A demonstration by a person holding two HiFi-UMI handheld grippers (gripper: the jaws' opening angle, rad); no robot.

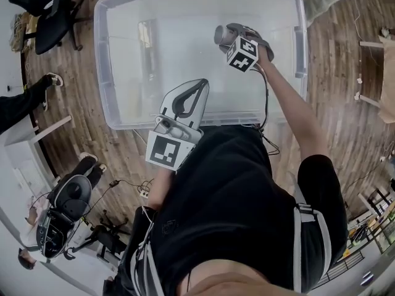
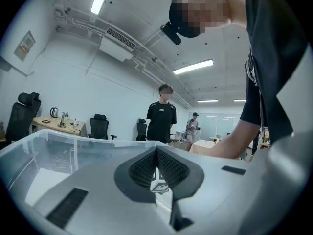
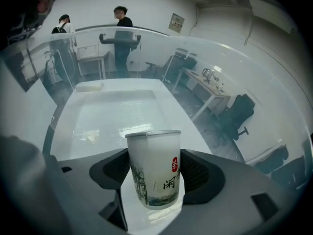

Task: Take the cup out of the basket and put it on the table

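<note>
The cup [image 3: 154,166] is held by the right gripper [image 1: 227,37], whose 2 jaws are closed on its sides just below the middle. A grip at that height leaves the rim free and keeps the cup upright along the jaws, so it is unlikely to tip when raised. The cup is inside the basket [image 1: 100,54], toward its far right part, with the clear walls all around it in the right gripper view. Whether its base is touching the basket floor or is already off it cannot be told.

The left gripper [image 2: 156,161] is seen with its 2 jaws pressed together and nothing between them. It is held over the near wall of the basket, well apart from the cup, probably so that the lift is left unobstructed; no part for it in the task is evident.

The step in hand is judged to be the lift out. The cup must be carried up over the wall before it can be set on a table, and a knock against the rim is the likeliest fault.
</note>
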